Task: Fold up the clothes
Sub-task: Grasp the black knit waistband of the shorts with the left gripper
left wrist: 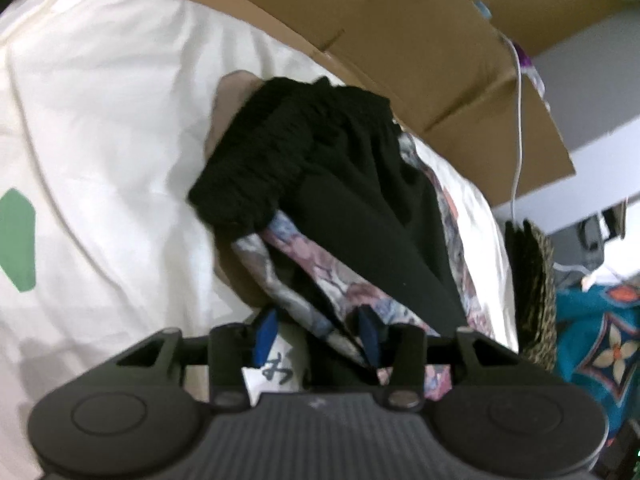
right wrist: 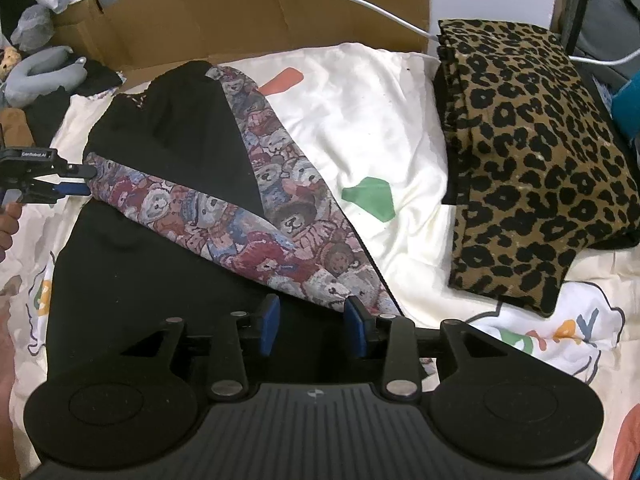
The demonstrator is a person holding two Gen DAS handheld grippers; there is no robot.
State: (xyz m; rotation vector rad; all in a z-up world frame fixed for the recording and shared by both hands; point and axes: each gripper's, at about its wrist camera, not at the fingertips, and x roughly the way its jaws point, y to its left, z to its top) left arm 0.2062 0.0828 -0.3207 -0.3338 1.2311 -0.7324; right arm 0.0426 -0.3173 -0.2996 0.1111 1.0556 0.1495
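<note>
Bed (right wrist: 360, 128) with cream printed cover serves as the folding surface; cardboard box (right wrist: 240, 12) stands along the far side

Teddy-bear garment (right wrist: 280, 216), black lining, lies across the middle of the bed, one panel turned over so the lining faces up in a dark triangle. The rest of it spreads dark and flat toward the near edge

Left hand-held gripper (right wrist: 78, 179): seen from the right wrist view at the far left, fingers nearly together on the edge of the turned panel — appears to be pinching the cloth. In its own view, patterned fabric runs between the blue pads (left wrist: 266, 336), which supports a hold. Likely gripping there to carry the panel over or keep the fold line taut

Right hand-held gripper (right wrist: 312, 322): jaws apart, low over the near end of the same panel, cloth just ahead of the pads but nothing clearly clamped

Leopard-print garment (right wrist: 528, 152) sits folded in a neat stack on the right of the bed, apart from the bear piece; kept clear, presumably so the working area stays free

Judgement: a fold on the bear garment is mid-way, panel lifted, not laid flat
</note>
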